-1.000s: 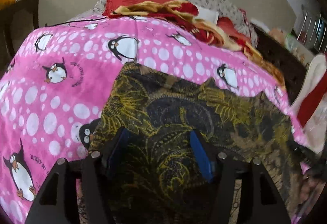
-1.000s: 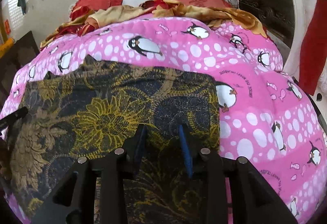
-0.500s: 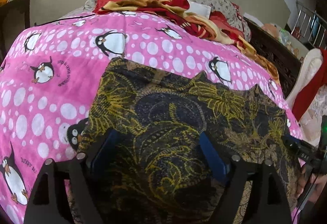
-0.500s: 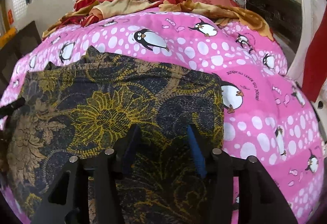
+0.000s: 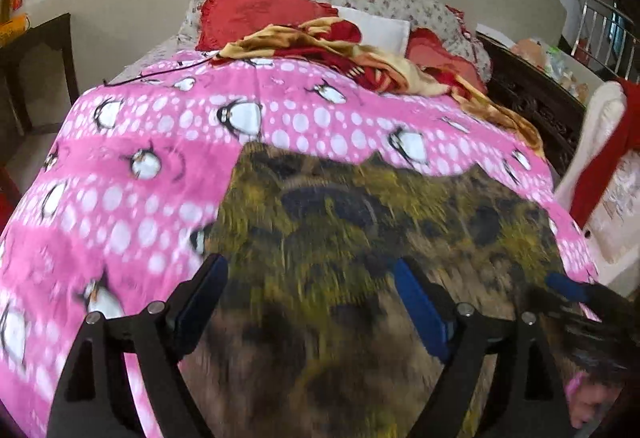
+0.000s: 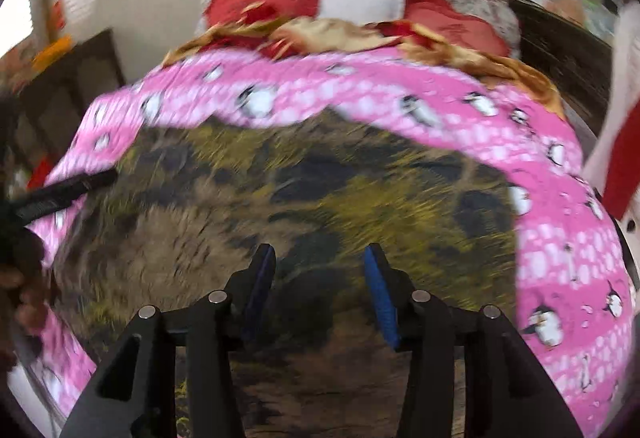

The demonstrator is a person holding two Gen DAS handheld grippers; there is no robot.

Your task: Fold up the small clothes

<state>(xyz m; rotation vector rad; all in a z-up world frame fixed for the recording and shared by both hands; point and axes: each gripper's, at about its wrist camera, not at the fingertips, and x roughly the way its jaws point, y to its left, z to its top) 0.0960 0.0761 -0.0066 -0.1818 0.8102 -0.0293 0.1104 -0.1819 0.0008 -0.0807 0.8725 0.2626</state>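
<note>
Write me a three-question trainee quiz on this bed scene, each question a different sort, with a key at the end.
1. True or false: the dark garment with the yellow floral print lies spread on the pink penguin-print blanket.
2. Multiple choice: the left gripper is A) shut on the garment, B) open above the garment, C) out of view.
3. Fill in: at the head of the bed, the white pillow sits between two ____ cushions.

Key: 1 true. 2 B; the right gripper is open too, and both views are motion-blurred. 3 red: one red cushion on its left, another on its right.
</note>
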